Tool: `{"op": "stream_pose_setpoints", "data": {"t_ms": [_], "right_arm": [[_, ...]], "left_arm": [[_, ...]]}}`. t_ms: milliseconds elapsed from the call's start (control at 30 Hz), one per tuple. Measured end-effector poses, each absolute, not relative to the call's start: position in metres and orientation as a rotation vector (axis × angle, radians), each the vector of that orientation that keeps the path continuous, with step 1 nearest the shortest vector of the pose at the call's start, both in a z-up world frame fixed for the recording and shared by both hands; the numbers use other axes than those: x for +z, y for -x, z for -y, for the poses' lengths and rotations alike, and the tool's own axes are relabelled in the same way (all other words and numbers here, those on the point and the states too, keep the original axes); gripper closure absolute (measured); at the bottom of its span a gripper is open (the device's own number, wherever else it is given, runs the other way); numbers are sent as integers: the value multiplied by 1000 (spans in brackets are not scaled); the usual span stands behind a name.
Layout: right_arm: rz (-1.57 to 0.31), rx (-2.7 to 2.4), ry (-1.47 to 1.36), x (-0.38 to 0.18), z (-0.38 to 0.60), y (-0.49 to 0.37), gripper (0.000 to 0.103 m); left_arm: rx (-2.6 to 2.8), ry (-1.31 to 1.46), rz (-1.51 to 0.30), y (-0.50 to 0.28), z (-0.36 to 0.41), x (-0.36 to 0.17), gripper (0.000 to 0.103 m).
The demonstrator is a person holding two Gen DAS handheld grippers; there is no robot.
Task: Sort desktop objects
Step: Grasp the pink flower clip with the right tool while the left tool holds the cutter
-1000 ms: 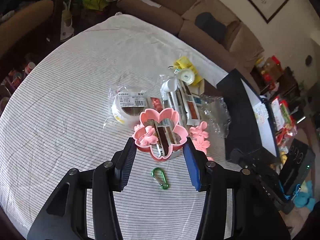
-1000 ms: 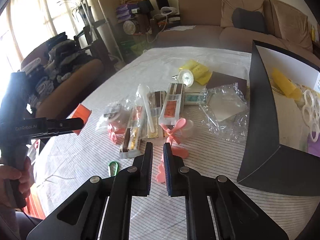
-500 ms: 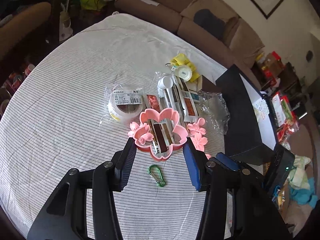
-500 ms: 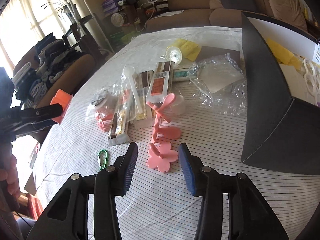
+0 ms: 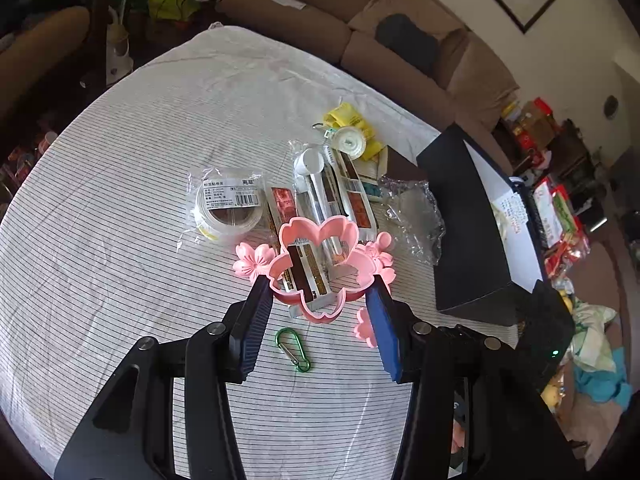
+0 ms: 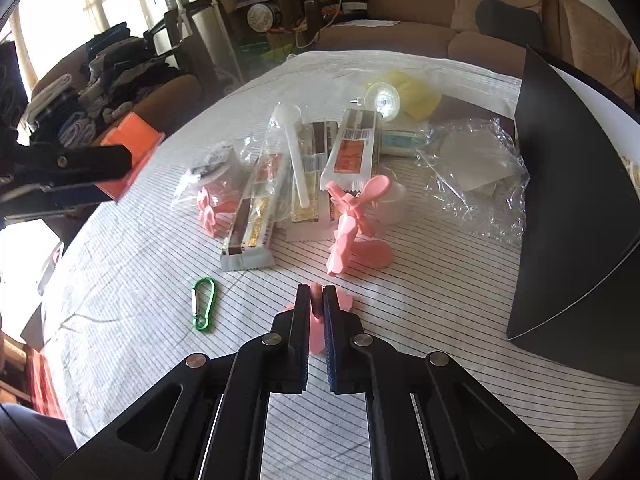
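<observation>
Presently, the left gripper (image 5: 319,288) jaws clamp the pink flower-shaped ring (image 5: 320,240). The right gripper (image 6: 316,300) jaws have just closed, pinching a pink flower piece (image 6: 316,298) on the table (image 6: 440,280).

Bare counter (image 5: 120,168) lies open leftward; packets (image 6: 256,200) crowd the middle, the black box (image 6: 580,216) walls the right.
</observation>
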State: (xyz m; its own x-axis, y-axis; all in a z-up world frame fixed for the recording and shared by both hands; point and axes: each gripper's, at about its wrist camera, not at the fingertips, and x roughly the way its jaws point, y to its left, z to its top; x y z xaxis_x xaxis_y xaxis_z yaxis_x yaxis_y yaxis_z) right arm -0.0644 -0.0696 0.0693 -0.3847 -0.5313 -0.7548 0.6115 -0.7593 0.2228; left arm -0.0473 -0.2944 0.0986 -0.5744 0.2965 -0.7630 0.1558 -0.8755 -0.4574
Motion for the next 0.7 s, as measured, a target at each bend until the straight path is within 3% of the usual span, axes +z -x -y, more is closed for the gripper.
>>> {"op": "stream_pose_setpoints", "data": {"t_ms": [100,267,333,367,400,700], "right_arm": [[-46,-2152,-1130,90,55,67,98],[-107,-2184,-1141,111,39,69,95],[-103,-2191,-1158,109,35,71,79],[-92,-2192,-1165,108,34,73,53],[-81,-2197,-1165,106,35,75,38],[-108,-2197,-1239,70,71,113,37]], "left_arm": [[2598,1397,730,49,287,100,58],[2593,1413,698,51,274,99,58],[2591,1406,696,52,271,101,58],[2592,1401,696,51,270,102,58],[2593,1398,695,51,269,103,58],[2589,1402,728,51,278,104,58]]}}
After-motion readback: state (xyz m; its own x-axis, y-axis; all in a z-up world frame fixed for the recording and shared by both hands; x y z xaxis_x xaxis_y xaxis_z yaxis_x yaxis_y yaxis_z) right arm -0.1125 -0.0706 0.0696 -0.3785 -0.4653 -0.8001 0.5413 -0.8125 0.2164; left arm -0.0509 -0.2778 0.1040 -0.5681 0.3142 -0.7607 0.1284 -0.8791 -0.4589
